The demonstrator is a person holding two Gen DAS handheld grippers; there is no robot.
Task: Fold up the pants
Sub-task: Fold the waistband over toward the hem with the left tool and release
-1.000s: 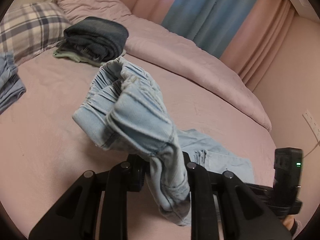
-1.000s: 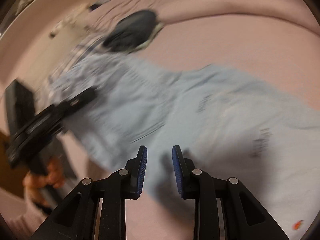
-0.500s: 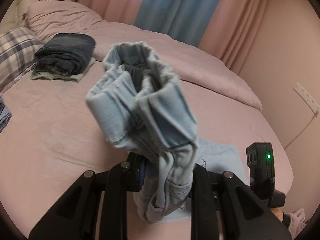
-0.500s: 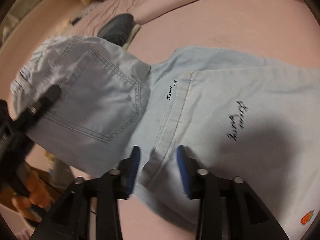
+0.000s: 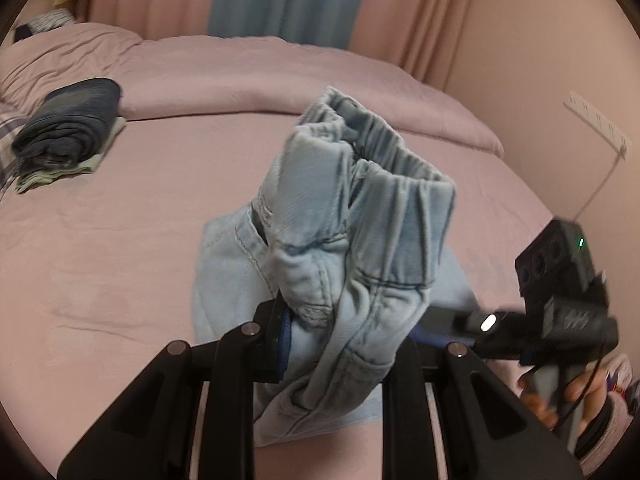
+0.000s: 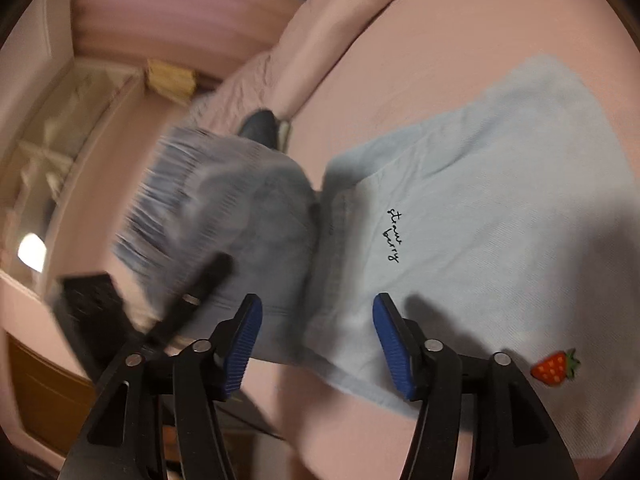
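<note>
Light blue denim pants (image 6: pixel 480 208) lie on the pink bed, with black script and a strawberry patch (image 6: pixel 554 366) on the leg. My left gripper (image 5: pixel 344 344) is shut on the bunched elastic waistband (image 5: pixel 360 216) and holds it up above the bed. In the right wrist view the lifted waistband end (image 6: pixel 224 208) hangs blurred at left, with the left gripper under it. My right gripper (image 6: pixel 316 336) is open, its blue pads (image 6: pixel 240 336) either side of the pants' near edge, just above the fabric. The right gripper also shows in the left wrist view (image 5: pixel 560 312).
A stack of folded dark jeans (image 5: pixel 68 120) lies at the far left of the bed, also in the right wrist view (image 6: pixel 260 128). A rolled pink duvet (image 5: pixel 280 76) runs along the back. Curtains (image 5: pixel 280 0) and a wall stand behind.
The right gripper's jaws have opened wide and moved closer over the pants' near edge. The left gripper has swung the held waistband to the right, over the laid-out legs.
</note>
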